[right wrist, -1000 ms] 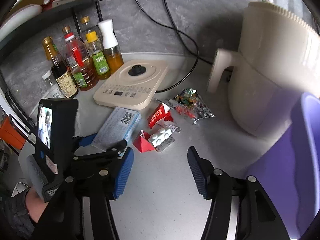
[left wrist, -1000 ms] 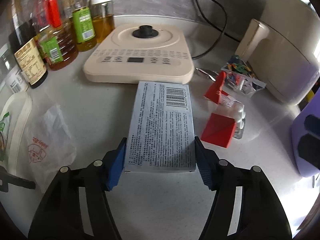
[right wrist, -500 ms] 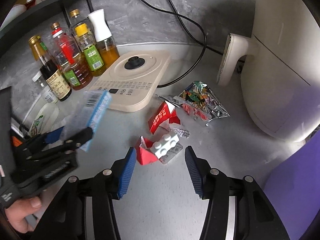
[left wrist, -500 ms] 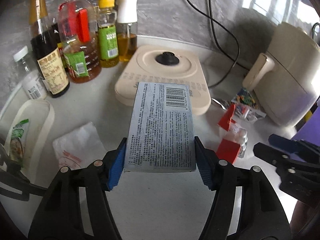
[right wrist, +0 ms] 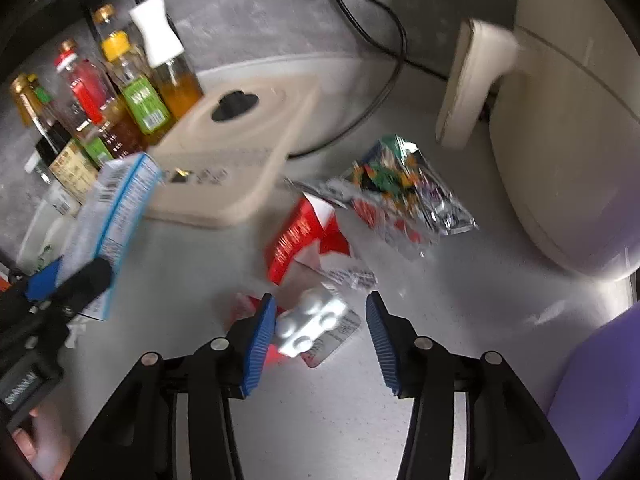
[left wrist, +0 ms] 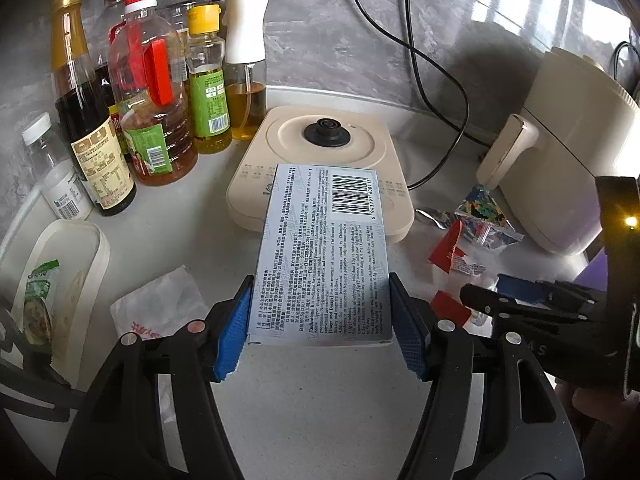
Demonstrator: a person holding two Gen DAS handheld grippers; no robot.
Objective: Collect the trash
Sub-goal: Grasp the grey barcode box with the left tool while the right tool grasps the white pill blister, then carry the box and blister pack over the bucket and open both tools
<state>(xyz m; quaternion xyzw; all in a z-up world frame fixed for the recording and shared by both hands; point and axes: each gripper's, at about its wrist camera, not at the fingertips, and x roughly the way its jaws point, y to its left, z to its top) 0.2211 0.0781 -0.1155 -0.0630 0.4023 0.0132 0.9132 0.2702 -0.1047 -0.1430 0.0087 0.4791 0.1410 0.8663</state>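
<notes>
My left gripper (left wrist: 320,322) is shut on a grey-blue medicine box (left wrist: 320,252) with a barcode, held clear above the counter. From the right wrist view the box (right wrist: 112,216) hangs at the left. My right gripper (right wrist: 320,320) is low over the counter and its jaws are closing. A white pill blister pack (right wrist: 310,326) lies between them, close to the left pad and well apart from the right pad. A torn red carton (right wrist: 298,236) and a shiny foil wrapper (right wrist: 404,188) lie just beyond. The right gripper (left wrist: 520,292) also shows in the left wrist view.
A cream cooker base (left wrist: 320,152) sits mid-counter, several oil and sauce bottles (left wrist: 156,92) behind it at the left. A cream air fryer (left wrist: 568,148) stands right. A crumpled white bag (left wrist: 156,308) and a white tub (left wrist: 92,248) lie left. A purple bin (right wrist: 600,400) is at the right edge.
My left gripper has lifted the box off the counter and risen. My right gripper has come down and forward over the blister pack, and its jaws have narrowed.
</notes>
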